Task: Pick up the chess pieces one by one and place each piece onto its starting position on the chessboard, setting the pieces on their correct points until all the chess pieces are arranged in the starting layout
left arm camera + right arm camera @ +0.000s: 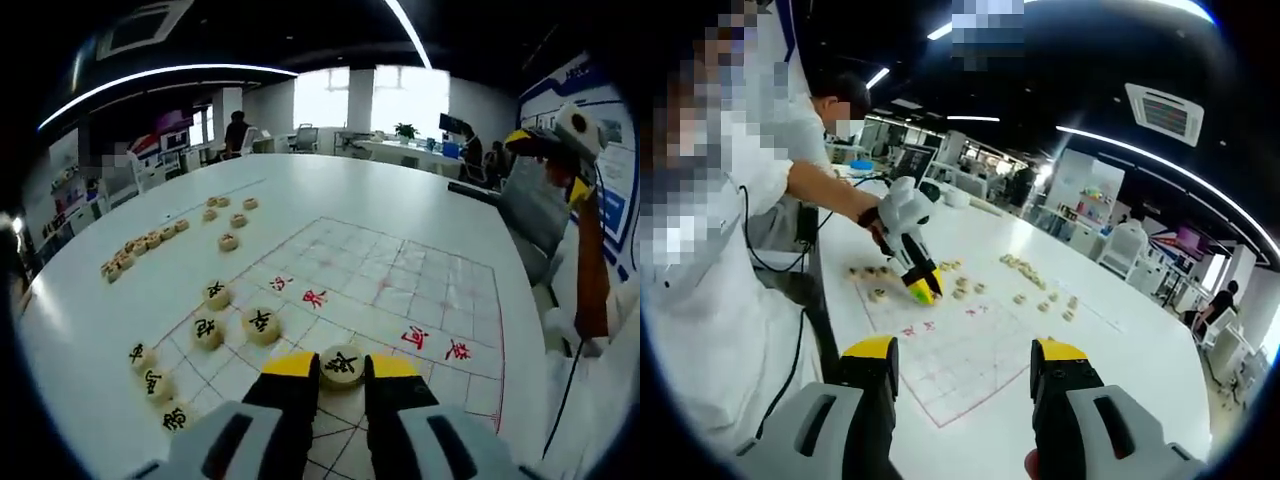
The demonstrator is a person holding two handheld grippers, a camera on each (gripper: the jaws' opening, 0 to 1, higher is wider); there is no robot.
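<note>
A large white table (330, 190) stands in an open office under a dark ceiling, where a long curved strip light (160, 78) arcs above its far left side. Beyond the table's far edge, bright windows (375, 98) flank a white pillar, with desks, office chairs (305, 137) and a potted plant (405, 130) in front of them. To the right of the table a wall carries a blue and white poster (610, 140), and a square ceiling vent (1164, 112) sits overhead in the right gripper view.
</note>
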